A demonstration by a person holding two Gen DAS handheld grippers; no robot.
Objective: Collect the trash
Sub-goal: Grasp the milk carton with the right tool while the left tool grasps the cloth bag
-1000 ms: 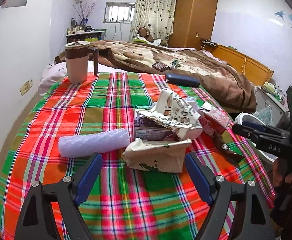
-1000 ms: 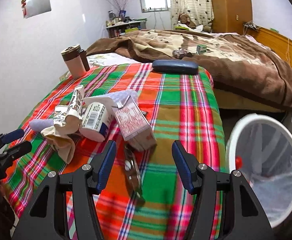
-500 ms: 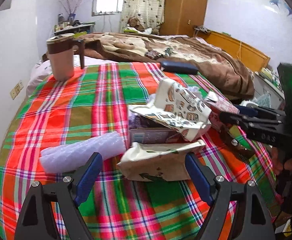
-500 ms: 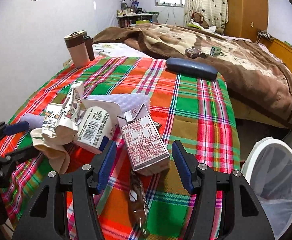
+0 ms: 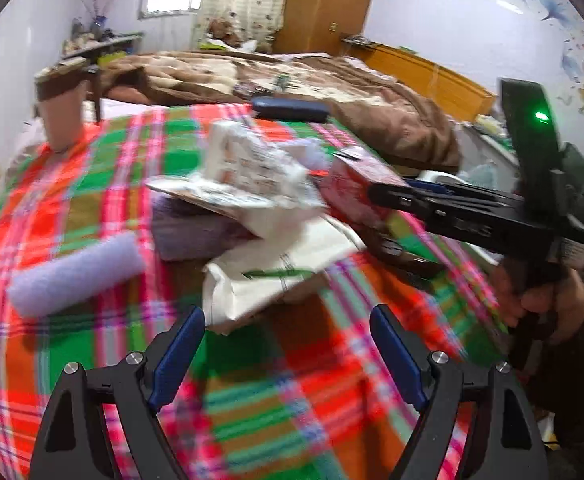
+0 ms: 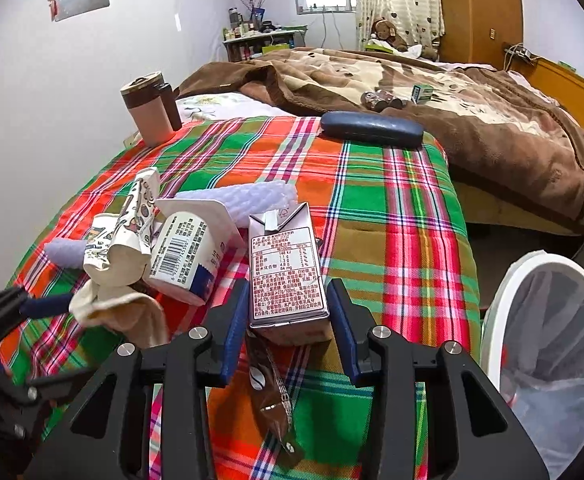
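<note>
A pile of trash lies on the plaid blanket (image 6: 391, 208): a milk carton (image 6: 286, 276), a white cup with a barcode (image 6: 184, 256), crumpled paper wrappers (image 5: 252, 172), a cream paper bag (image 5: 276, 276), a bubble-wrap roll (image 5: 78, 272) and a brown wrapper (image 6: 272, 396). My right gripper (image 6: 288, 320) has its blue pads on both sides of the milk carton, closed against it. It also shows in the left wrist view (image 5: 387, 194) at the carton (image 5: 355, 184). My left gripper (image 5: 288, 344) is open and empty, just short of the cream bag.
A white bin with a plastic liner (image 6: 547, 360) stands off the bed's right edge. A brown lidded mug (image 6: 148, 110) and a dark glasses case (image 6: 371, 128) sit at the blanket's far end. A brown quilt (image 6: 451, 92) lies beyond.
My right gripper moved forward and closed its pads on the milk carton. My left gripper swung right toward the pile; its view is blurred by motion.
</note>
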